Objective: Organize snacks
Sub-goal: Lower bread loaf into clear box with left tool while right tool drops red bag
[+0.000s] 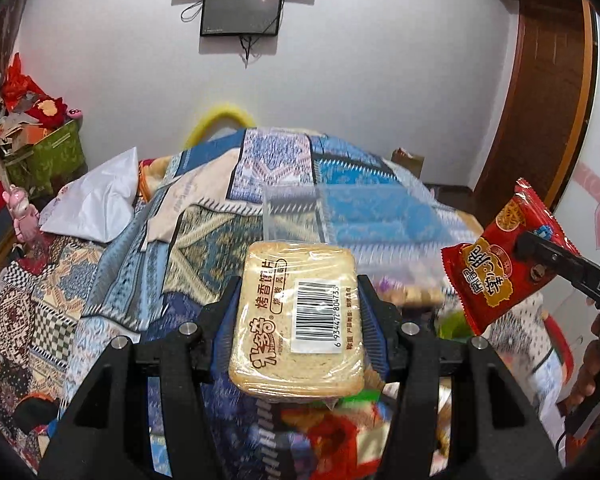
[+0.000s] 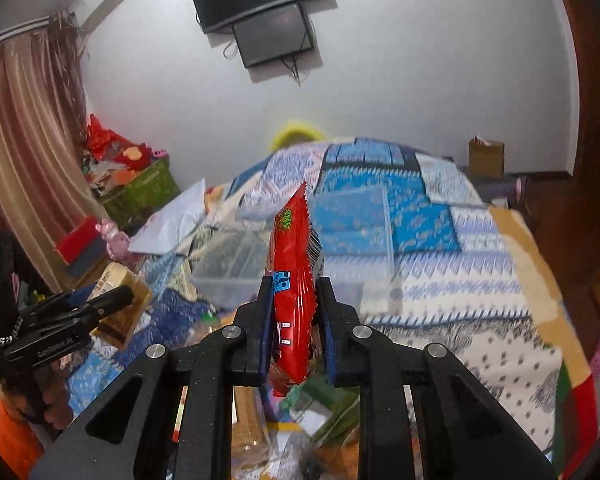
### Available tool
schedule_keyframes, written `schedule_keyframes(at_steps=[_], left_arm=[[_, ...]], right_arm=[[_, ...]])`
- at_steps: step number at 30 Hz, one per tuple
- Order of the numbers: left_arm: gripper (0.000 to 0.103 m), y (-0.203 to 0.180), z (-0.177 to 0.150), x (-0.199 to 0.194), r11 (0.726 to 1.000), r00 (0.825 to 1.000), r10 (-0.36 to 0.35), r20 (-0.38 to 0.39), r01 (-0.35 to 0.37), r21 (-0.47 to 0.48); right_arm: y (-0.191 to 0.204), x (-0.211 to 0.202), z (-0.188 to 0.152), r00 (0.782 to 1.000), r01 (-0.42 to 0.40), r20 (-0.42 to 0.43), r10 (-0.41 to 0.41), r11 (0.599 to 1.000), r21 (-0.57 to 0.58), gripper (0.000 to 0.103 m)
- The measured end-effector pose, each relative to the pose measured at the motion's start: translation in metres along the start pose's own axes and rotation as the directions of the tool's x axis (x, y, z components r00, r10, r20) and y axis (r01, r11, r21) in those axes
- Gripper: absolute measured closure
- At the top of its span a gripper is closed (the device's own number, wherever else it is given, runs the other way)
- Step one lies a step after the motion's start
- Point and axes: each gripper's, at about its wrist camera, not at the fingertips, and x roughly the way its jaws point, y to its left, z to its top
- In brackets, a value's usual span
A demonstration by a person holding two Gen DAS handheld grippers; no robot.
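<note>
Two tongs loaded: left tongs clamp toast pack, right tongs red packet.

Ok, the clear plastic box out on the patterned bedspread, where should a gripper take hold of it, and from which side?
Likely the near wall of the clear plastic box, from above. It sits open-topped, and its thin upright rim would fit between the fingers, while the whole box looks too wide to span. Both grippers are full now, so something must be set down first.
</note>
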Motion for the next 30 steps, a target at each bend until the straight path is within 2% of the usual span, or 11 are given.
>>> schedule_keyframes(at_steps=[7, 12, 22, 30], left_arm=[[0.049, -0.009, 0.033, 0.017, 0.999, 0.998, 0.027, 0.049, -0.029, 0.028], [0.049, -0.012, 0.051, 0.042, 0.998, 0.998, 0.040, 0.045, -0.042, 0.036], [0.049, -0.013, 0.065, 0.109, 0.998, 0.998, 0.051, -0.040, -0.050, 0.022], [0.049, -0.017, 0.059, 0.163, 0.997, 0.985, 0.066, -0.161, -0.059, 0.046]], right_arm=[[-0.001, 0.009, 0.024, 0.999, 0.014, 0.051, -0.012, 0.999, -0.031, 0.085], [-0.002, 0.027, 0.042, 0.997, 0.030, 0.067, -0.026, 0.998, -0.052, 0.085], [-0.009, 0.080, 0.056, 0.999, 0.052, 0.006, -0.052, 0.996, -0.069, 0.085], [-0.005, 0.121, 0.058, 0.994, -0.006, -0.109, -0.003, 0.997, -0.077, 0.085]])
